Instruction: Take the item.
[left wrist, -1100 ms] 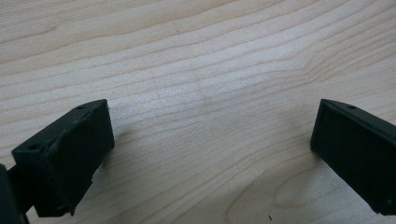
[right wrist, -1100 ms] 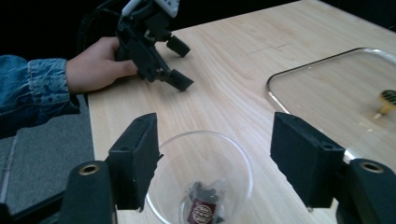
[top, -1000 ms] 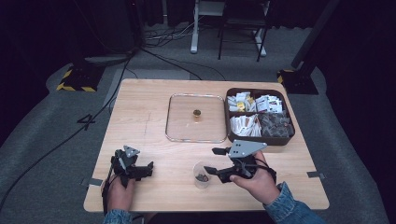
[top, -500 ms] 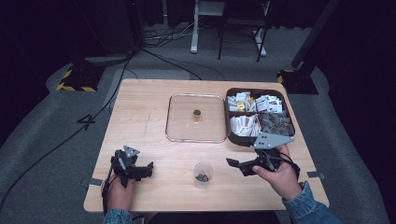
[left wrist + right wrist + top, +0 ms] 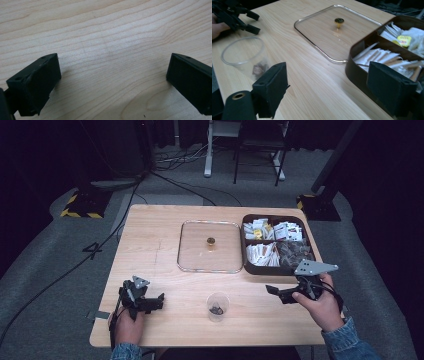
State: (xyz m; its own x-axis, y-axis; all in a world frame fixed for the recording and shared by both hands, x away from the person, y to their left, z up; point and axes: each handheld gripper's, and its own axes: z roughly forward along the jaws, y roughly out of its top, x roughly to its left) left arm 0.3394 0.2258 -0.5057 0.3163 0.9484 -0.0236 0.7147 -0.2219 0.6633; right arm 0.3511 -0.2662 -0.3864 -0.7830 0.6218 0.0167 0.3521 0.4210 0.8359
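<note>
A clear plastic cup [image 5: 218, 305] [image 5: 244, 57] with a small dark lump at its bottom stands near the table's front edge. My right gripper [image 5: 272, 292] [image 5: 332, 82] is to the right of it, well apart. Its jaws have just been opening and now stand wide, with nothing between them. My left gripper [image 5: 157, 301] [image 5: 112, 77] rests low over bare wood at the front left. It is open and empty, and it also appears far off as the left gripper [image 5: 237, 17] in the right gripper view.
A glass lid [image 5: 209, 265] [image 5: 324, 40] with a gold knob [image 5: 210, 241] [image 5: 339, 21] lies flat mid-table. To its right is a brown compartment box [image 5: 272, 270] [image 5: 359, 72] of packets and sachets, just beyond my right gripper. Bare table [image 5: 150, 240] lies between the hands.
My right gripper was at the cup a second ago. It has drawn away to the right with its jaws wider, leaving the cup standing. The left gripper has not moved.
</note>
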